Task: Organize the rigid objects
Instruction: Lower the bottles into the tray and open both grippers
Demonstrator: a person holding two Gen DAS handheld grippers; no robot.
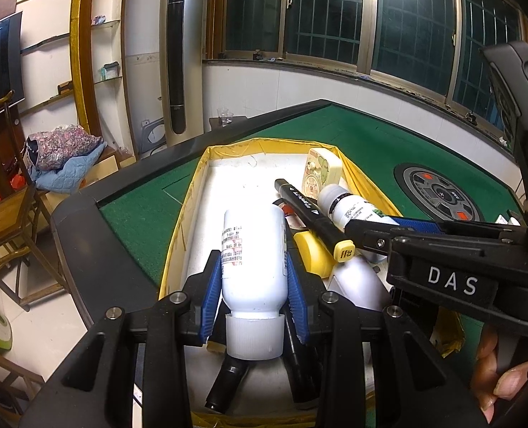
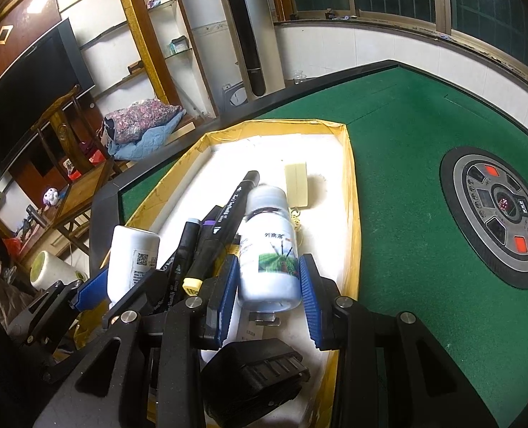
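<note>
So at the bottom center of the left wrist view, the left gripper (image 1: 253,281) has its blue pads clamped on a white bottle (image 1: 253,249), cap toward the camera, over the yellow-rimmed box (image 1: 199,178). Bottom center of the right wrist view, the right gripper (image 2: 268,285) straddles a labelled white bottle (image 2: 269,249); can't tell if the pads actually touch it. Just left of that, a black marker with a yellow cap (image 2: 221,228) lies across the pile. Further back sits a cream block (image 2: 296,182), then green table felt (image 2: 406,142) at upper right.
</note>
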